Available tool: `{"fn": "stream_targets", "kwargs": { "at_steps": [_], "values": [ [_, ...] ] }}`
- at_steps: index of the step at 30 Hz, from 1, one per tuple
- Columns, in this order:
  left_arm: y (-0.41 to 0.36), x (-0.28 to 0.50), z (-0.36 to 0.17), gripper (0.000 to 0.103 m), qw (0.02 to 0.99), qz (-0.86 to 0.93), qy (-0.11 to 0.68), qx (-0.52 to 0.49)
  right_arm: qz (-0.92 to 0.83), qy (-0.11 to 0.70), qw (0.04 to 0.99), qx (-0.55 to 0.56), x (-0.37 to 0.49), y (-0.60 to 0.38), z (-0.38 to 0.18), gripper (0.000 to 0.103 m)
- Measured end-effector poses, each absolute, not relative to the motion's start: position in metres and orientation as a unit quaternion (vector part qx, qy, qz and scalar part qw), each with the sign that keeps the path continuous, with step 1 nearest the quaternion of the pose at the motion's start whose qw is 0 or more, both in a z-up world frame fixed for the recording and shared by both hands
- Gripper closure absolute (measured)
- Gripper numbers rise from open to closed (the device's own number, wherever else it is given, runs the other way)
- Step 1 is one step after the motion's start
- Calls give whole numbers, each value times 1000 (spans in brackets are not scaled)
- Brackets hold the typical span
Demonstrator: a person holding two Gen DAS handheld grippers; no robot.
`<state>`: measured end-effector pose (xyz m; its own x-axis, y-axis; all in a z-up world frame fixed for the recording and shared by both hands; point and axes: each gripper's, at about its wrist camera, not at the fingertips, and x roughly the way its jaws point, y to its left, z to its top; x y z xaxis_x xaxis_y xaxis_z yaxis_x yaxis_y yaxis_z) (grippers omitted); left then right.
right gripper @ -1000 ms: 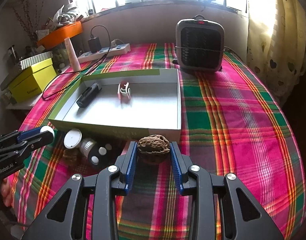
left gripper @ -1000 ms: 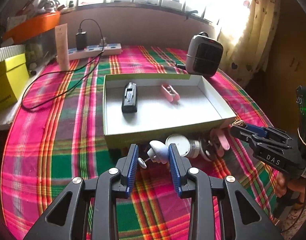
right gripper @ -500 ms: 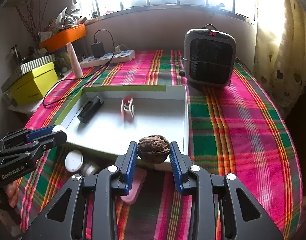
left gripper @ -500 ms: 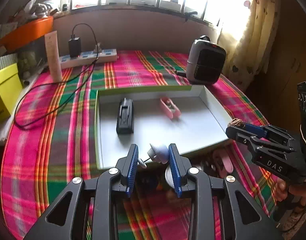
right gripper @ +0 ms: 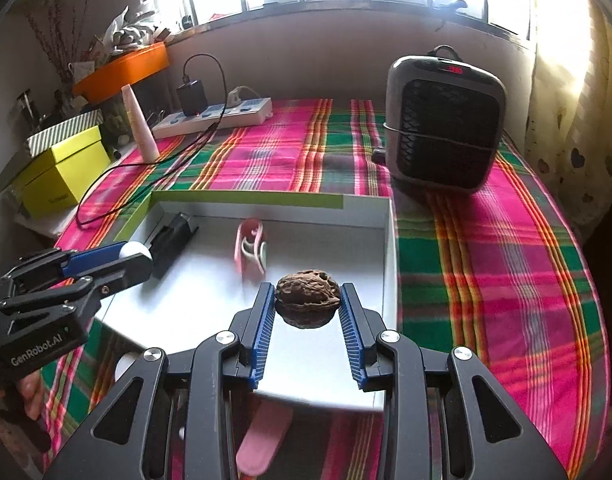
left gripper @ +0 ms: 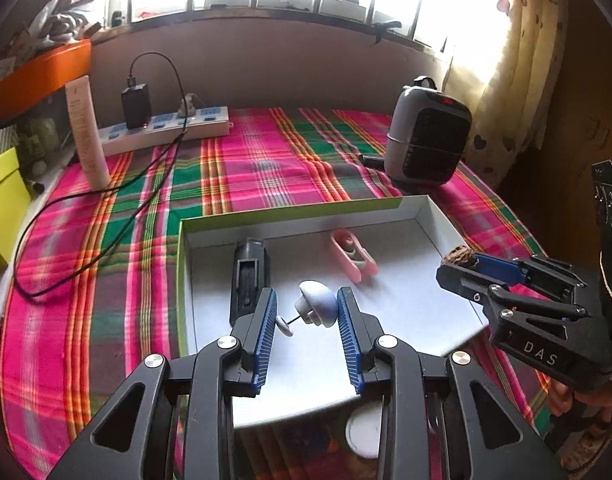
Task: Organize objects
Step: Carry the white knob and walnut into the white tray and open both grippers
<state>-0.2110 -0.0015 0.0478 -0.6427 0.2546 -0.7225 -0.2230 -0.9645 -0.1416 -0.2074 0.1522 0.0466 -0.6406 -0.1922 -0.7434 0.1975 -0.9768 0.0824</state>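
Note:
My left gripper [left gripper: 306, 308] is shut on a small white mushroom-shaped pin [left gripper: 316, 306] and holds it above the white tray [left gripper: 422, 224]. It also shows in the right wrist view [right gripper: 134, 254]. My right gripper [right gripper: 307, 300] is shut on a brown walnut [right gripper: 307, 302] above the tray's [right gripper: 370, 204] near right part; the walnut also shows in the left wrist view [left gripper: 460, 257]. In the tray lie a black device [left gripper: 249, 280] and a pink clip [left gripper: 352, 260].
A grey heater [right gripper: 444, 124] stands behind the tray on the plaid cloth. A power strip [left gripper: 166, 128] with charger and cable, a pink tube [left gripper: 88, 132] and a yellow box [right gripper: 62, 172] are at the far left. A white jar [left gripper: 364, 430] and a pink piece [right gripper: 262, 440] lie before the tray.
Both grippers have lifted and moved forward over the tray, each still holding its object. The tray now lies under the fingers.

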Motion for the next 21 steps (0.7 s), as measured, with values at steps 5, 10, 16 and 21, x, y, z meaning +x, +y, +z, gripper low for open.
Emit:
{"fn": "stream_targets", "kwargs": {
  "at_steps": [5, 10, 16, 21],
  "values": [
    [2, -226, 44, 74, 133, 905, -17, -404, -903, 5, 110, 415, -223, 150, 44, 69],
    [7, -240, 38, 74, 138, 900, -10, -414, -899, 9, 108, 424, -238, 148, 38, 69],
    [12, -254, 33, 74, 142, 896, -7, -421, -895, 16, 108, 433, -254, 145, 34, 69],
    [12, -263, 26, 74, 139, 892, -8, -429, -890, 20, 110, 441, -264, 143, 30, 69]
  ]
}}
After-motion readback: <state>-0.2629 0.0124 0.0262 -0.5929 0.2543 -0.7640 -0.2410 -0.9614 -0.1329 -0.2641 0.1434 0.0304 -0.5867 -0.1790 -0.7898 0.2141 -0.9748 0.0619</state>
